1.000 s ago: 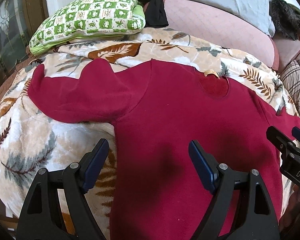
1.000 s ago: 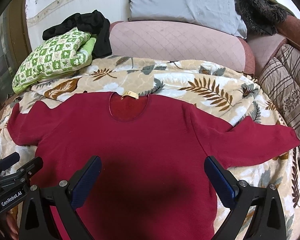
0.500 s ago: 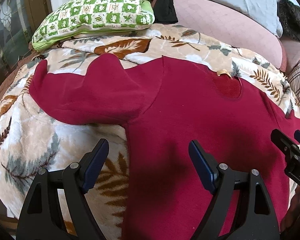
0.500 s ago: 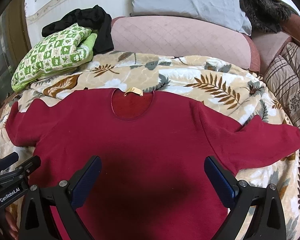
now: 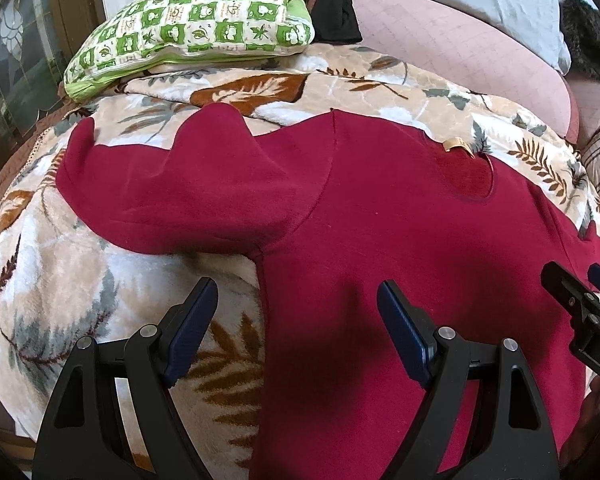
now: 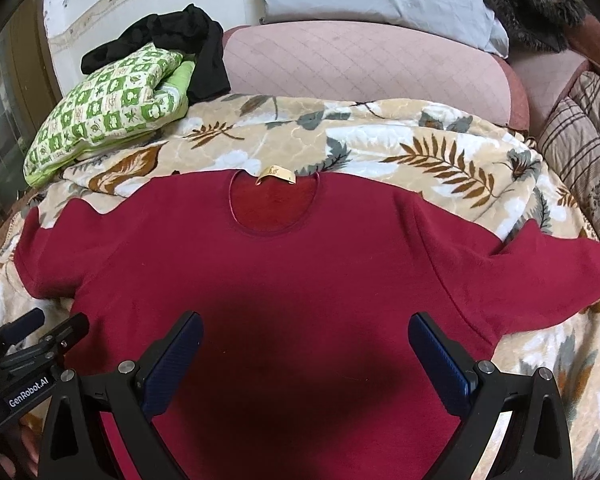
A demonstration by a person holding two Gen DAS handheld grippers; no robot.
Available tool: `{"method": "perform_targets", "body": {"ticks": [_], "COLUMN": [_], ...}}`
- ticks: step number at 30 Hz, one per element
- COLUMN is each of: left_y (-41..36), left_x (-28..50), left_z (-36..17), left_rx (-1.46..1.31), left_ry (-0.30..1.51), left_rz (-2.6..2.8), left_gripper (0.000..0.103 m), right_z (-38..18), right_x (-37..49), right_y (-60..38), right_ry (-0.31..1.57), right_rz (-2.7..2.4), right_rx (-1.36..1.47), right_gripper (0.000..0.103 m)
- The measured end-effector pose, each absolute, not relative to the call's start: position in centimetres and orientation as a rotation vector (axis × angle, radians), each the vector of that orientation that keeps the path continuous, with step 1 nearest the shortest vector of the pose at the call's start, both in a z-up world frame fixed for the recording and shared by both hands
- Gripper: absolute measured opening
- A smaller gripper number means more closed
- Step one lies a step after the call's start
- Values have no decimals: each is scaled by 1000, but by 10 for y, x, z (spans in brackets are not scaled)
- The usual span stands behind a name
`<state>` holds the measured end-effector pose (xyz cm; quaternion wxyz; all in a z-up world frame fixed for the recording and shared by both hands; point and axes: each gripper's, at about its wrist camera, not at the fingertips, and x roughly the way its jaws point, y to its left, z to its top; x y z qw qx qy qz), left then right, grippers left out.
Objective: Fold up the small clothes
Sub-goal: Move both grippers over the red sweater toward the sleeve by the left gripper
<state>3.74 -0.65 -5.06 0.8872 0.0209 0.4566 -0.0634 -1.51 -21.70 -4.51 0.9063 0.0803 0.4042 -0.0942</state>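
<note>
A dark red long-sleeved top (image 6: 300, 264) is seen spread flat, front up, on a leaf-patterned blanket (image 6: 420, 148) over a sofa, directly ahead of and beneath both sets of tongs. The left tongs (image 5: 296, 320) are held wide apart and empty, poised over the left side seam of the top, with one tip above the blanket and the other above the red cloth. The right tongs (image 6: 304, 348) are likewise spread wide and empty, poised over the middle of the body, below the round neckline and its small yellow label (image 6: 275, 174). The left sleeve (image 5: 188, 196) is laid out beyond and to the left of the left tongs, its upper edge rumpled; the right sleeve (image 6: 540, 276) reaches out beyond and to the right of the right tongs. The cloth appears soft, thick and fleecy, so it is judged light, limp and not slippery, likely to sag and crease when lifted and to cling slightly to the plush blanket. A hold is best taken at a doubled edge, such as a cuff, shoulder seam or hem, where both layers can be pinched together. A green checked cushion (image 6: 108, 112) and a black garment (image 6: 196, 52) are seen far beyond the tongs, well apart from the top.
</note>
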Motion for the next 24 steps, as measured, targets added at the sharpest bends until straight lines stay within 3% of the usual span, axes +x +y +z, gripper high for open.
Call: {"method": "perform_targets", "body": {"ticks": [24], "left_y": [2], "left_x": [45], "left_z": [-52], "left_rx": [31], "left_ry": [958], "left_rz": [-107], "left_gripper": [82], "right_z": [-54], "right_x": [-6], "right_y": [-214], "right_ry": [862], "right_rz": [-194], "right_rx": [142], "right_gripper": [102]}}
